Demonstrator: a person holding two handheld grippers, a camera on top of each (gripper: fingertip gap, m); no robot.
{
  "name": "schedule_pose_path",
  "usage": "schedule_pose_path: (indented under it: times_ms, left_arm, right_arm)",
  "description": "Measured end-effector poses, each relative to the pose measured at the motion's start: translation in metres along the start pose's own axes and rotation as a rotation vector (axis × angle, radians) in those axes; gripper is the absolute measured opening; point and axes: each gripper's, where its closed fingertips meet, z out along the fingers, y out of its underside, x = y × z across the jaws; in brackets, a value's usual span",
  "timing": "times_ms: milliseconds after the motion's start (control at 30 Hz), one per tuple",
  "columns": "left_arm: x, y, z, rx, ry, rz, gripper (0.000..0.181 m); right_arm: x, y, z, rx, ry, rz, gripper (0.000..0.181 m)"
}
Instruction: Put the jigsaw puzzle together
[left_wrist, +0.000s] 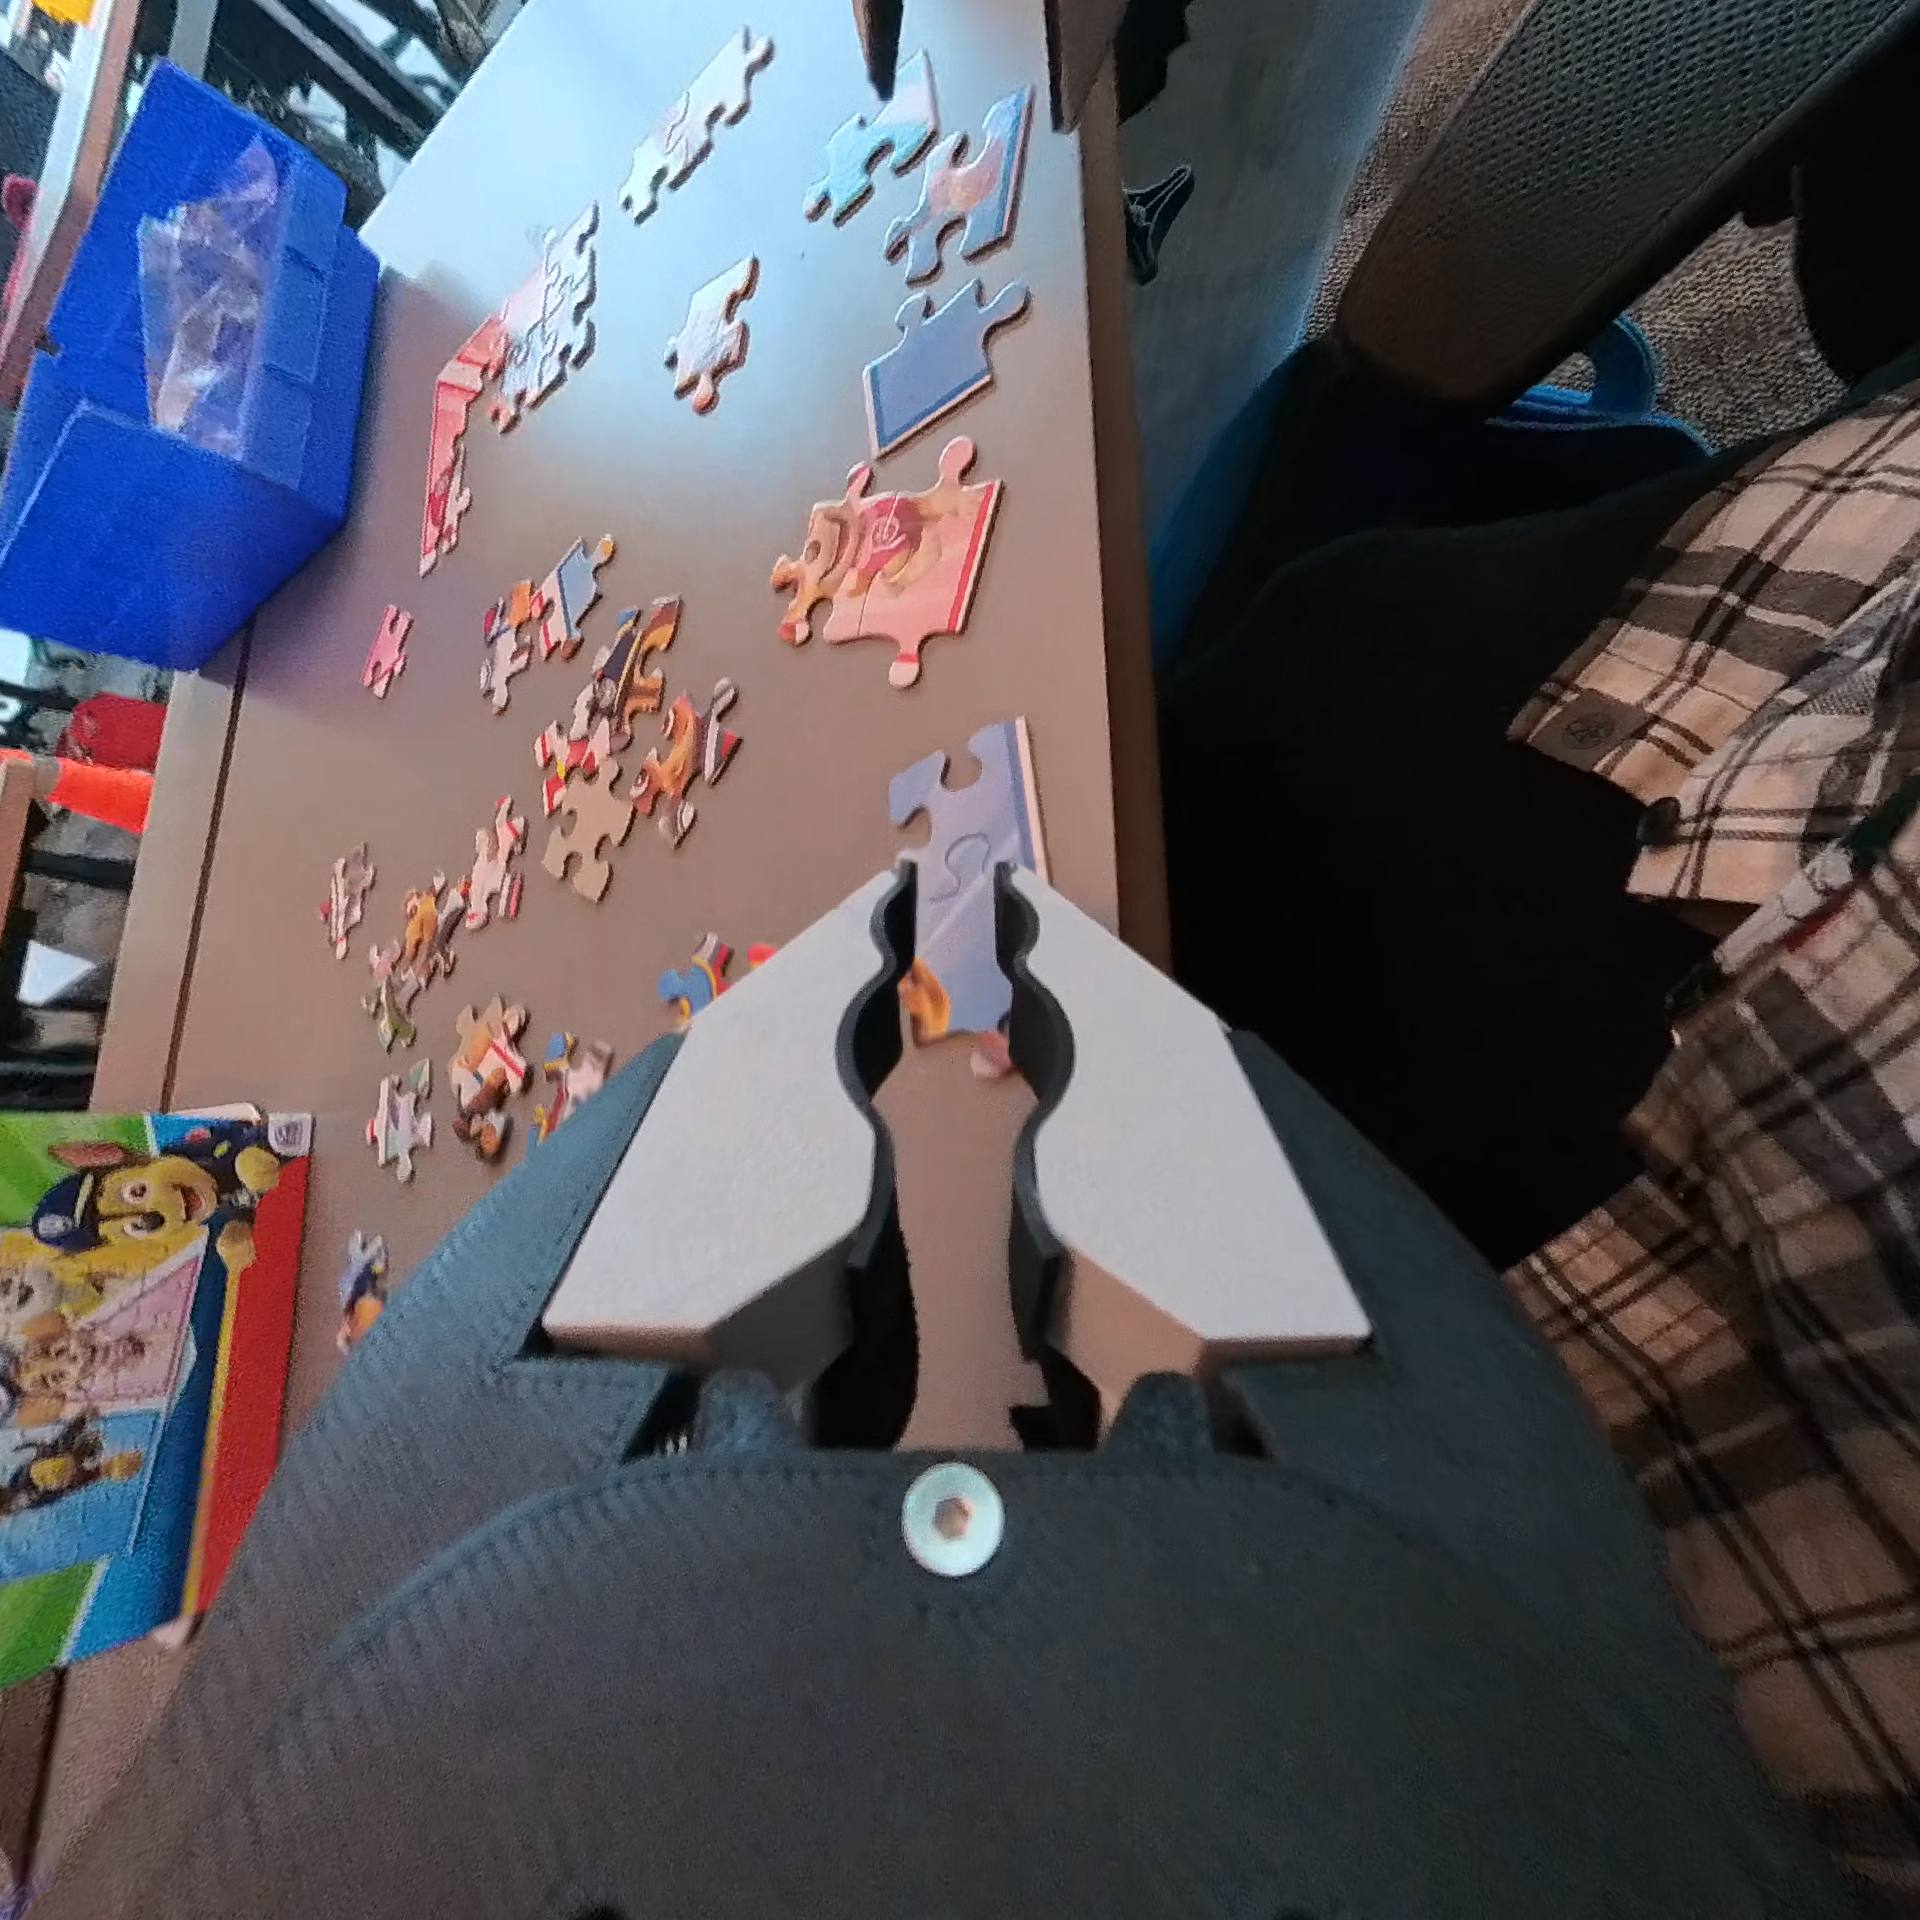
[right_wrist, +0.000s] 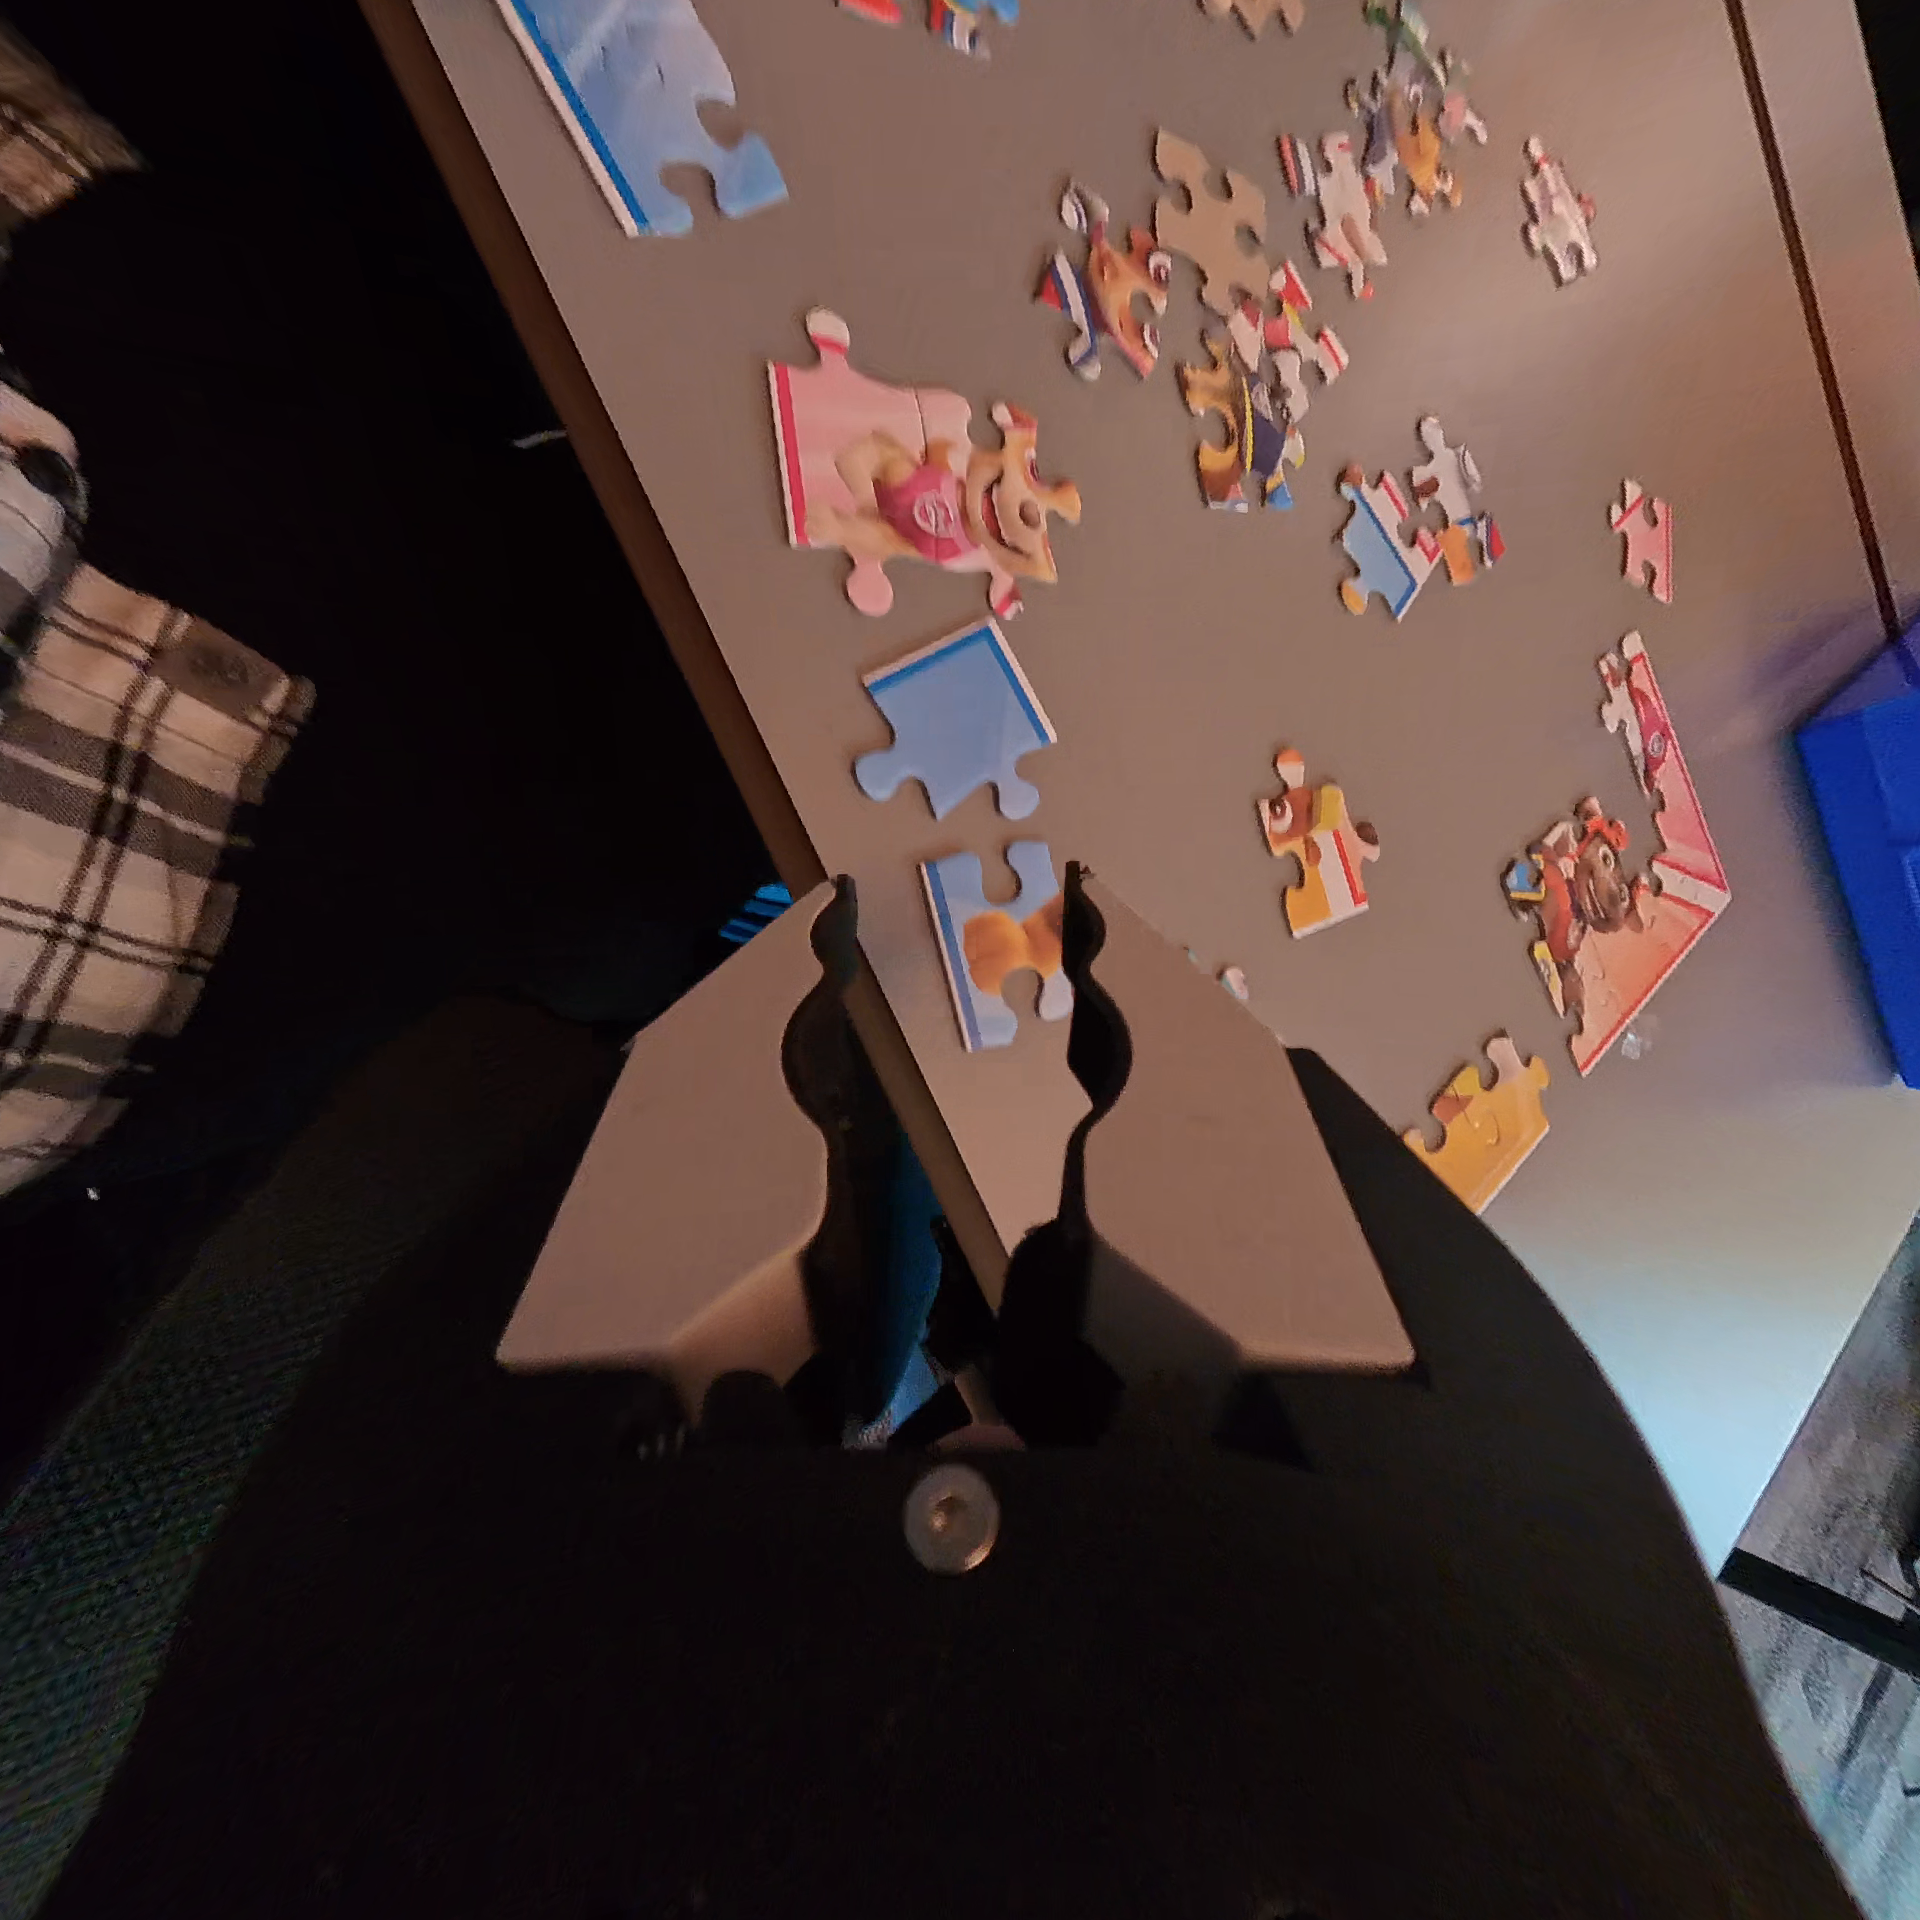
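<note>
Jigsaw pieces lie spread on a grey table (left_wrist: 790, 436). My left gripper (left_wrist: 954, 883) is open by a narrow gap, right over a light blue joined strip (left_wrist: 966, 821) that lies at the table's near edge. My right gripper (right_wrist: 961, 888) is open wider, with a blue piece showing an orange pup (right_wrist: 997, 945) between its fingers on the table (right_wrist: 1195, 675). Its left finger hangs past the table edge. A pink joined section (left_wrist: 894, 561) (right_wrist: 914, 488) and a blue corner piece (left_wrist: 935, 364) (right_wrist: 956, 717) lie along the same edge.
A blue bin (left_wrist: 177, 416) (right_wrist: 1870, 852) stands at the far side. The puzzle box (left_wrist: 125, 1351) lies at one end. A red-bordered section (right_wrist: 1621, 862), a yellow piece (right_wrist: 1481, 1122) and several loose pieces (left_wrist: 613, 748) fill the middle. Plaid sleeves (left_wrist: 1766, 1351) are beside the table. Across from one pair of fingers to the other is roughly 20 centimeters.
</note>
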Motion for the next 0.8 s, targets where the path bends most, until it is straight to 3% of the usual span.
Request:
schedule_pose_path:
  times_ms: [133,267,433,667,800]
  left_arm:
    - [0.0,0.017,-0.016,-0.009,-0.014,-0.074,0.016]
    - [0.0,0.034,-0.028,-0.041,-0.031,-0.124,0.017]
    - [-0.013,0.048,-0.041,-0.057,-0.091,-0.192,0.018]
    - [-0.038,0.083,-0.061,-0.143,-0.191,-0.31,0.018]
    - [-0.047,0.099,-0.068,-0.178,-0.205,-0.354,0.019]
  right_arm:
    - [-0.011,-0.022,0.011,0.035,-0.046,0.045,0.042]
    - [-0.029,-0.063,0.025,0.132,-0.129,0.071,0.043]
    - [-0.026,-0.106,0.056,0.167,-0.189,0.205,0.045]
    - [-0.009,-0.141,0.104,0.111,-0.273,0.266,0.046]
    - [-0.01,-0.148,0.129,0.048,-0.369,0.289,0.062]
